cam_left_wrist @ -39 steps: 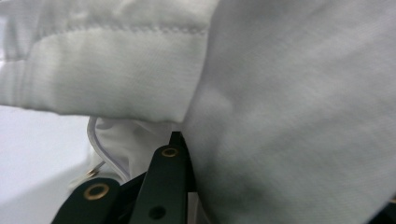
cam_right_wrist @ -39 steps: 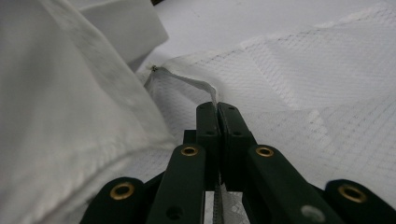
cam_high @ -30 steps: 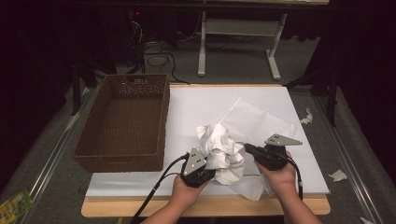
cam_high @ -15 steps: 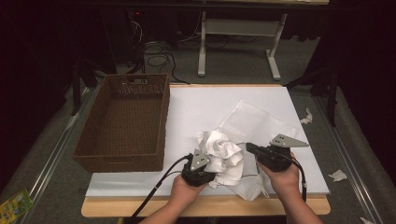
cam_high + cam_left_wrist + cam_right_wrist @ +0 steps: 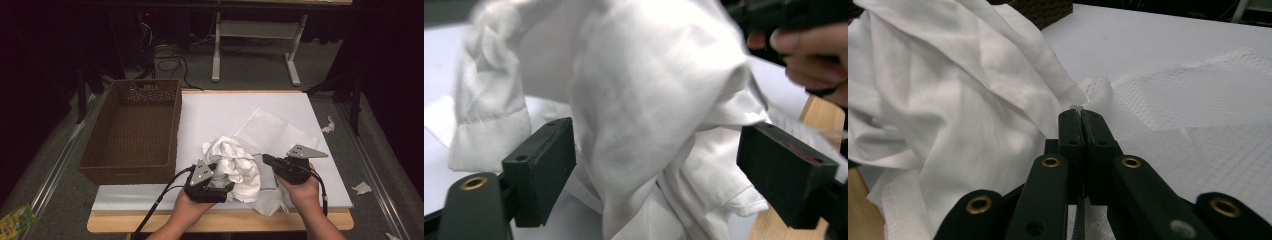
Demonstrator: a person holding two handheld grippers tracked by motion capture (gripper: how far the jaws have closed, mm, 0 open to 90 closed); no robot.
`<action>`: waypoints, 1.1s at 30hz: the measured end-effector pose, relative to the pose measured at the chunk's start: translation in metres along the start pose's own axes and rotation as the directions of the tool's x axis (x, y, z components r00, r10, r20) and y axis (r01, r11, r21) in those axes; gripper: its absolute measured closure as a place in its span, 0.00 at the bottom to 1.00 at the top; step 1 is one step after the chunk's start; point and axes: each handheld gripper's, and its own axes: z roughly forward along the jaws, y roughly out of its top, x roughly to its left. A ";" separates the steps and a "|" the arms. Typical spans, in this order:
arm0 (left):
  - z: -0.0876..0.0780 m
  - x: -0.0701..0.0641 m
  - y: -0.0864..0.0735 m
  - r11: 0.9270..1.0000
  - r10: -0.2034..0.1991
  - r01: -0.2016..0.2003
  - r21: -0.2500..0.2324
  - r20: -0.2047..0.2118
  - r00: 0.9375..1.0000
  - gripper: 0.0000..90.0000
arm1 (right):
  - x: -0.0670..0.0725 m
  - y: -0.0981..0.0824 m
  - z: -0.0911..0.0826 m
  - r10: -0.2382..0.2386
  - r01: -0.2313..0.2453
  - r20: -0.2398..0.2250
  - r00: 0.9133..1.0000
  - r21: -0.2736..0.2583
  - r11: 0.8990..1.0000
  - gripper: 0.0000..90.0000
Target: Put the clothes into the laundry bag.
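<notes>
On the white table [image 5: 240,107], left claw [image 5: 656,170] parted around crumpled cloth [image 5: 235,167]; right claw [image 5: 1081,125] pinches mesh bag [image 5: 1198,100].

The high view was dim all round, the floor and far wall nearly black, with light falling from above onto the white table sheet [image 5: 225,115], which stood out pale and flat. The wicker basket [image 5: 131,130] sat dark, its inside in shadow. In the left gripper view the white cloth [image 5: 644,100] was blown out and smeared with blur at its top. In the right gripper view the near black linkage was soft, the cloth folds softly shaded.
</notes>
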 end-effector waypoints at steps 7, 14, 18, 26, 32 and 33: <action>-0.014 0.008 0.015 0.997 0.014 -0.016 -0.071 -0.033 0.999 0.17 | -0.001 -0.001 -0.005 0.007 -0.008 -0.004 1.000 -0.011 1.000 0.99; 0.003 0.022 0.042 0.998 -0.002 0.001 -0.066 -0.017 1.000 0.15 | 0.000 -0.002 0.000 0.004 -0.004 0.000 1.000 0.003 1.000 0.99; 0.016 0.024 0.034 1.000 -0.008 0.008 -0.006 0.022 1.000 0.39 | 0.000 -0.002 0.002 0.005 -0.005 0.004 1.000 0.007 1.000 0.99; 0.017 0.015 0.003 0.987 0.028 -0.034 0.155 0.040 0.999 0.84 | 0.001 -0.003 0.001 0.008 -0.008 0.012 1.000 0.002 1.000 0.99; 0.018 0.001 -0.016 0.979 0.043 -0.049 0.199 0.033 0.999 0.85 | 0.003 -0.005 -0.001 0.017 -0.017 0.008 1.000 -0.007 1.000 0.99; 0.022 -0.001 -0.019 0.979 0.033 -0.040 0.200 0.040 0.999 0.85 | 0.004 -0.005 -0.001 0.014 -0.014 0.006 1.000 -0.008 1.000 0.99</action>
